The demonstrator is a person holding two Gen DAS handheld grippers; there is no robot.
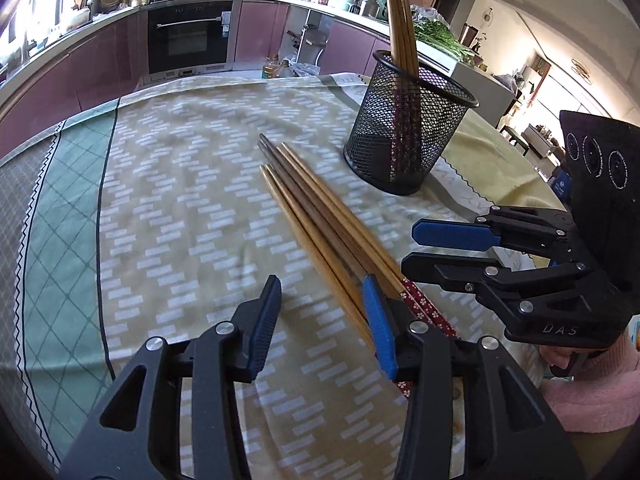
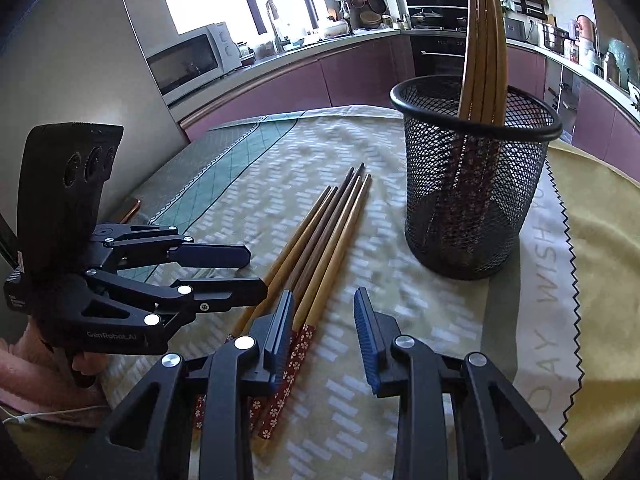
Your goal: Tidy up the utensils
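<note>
My left gripper (image 1: pixel 320 320) sits closest in its own camera, fingers spread wide with nothing between them, low over the tablecloth (image 1: pixel 180 200); its right blue pad (image 1: pixel 378 328) is just beside the loose chopsticks (image 1: pixel 320 224), maybe touching the outermost one, though I cannot tell for sure. My right gripper (image 2: pixel 324 332) is likewise wide apart and holds nothing, and its left pad (image 2: pixel 280 332) overlaps the chopsticks' patterned red handle ends (image 2: pixel 294 356) from above. In the left wrist view the right gripper (image 1: pixel 436 248) comes in from the right edge, its 2 fingers apart and pointing toward the bundle. In the right wrist view the left gripper (image 2: pixel 236 268) comes in from the left the same way. About 5 loose chopsticks lie side by side near the middle of the table, tips pointing toward the far edge and handles toward me. The black mesh holder (image 1: pixel 404 128) stands upright on the cloth toward the table's far right side, near but apart from the bundle's tips. About 4 chopsticks stand in the holder (image 2: pixel 482 52), leaning against its rim with the wooden ends up and the red patterned ends down inside the mesh. A pale yellow cloth (image 2: pixel 600 240) covers the table to the right of the holder.
</note>
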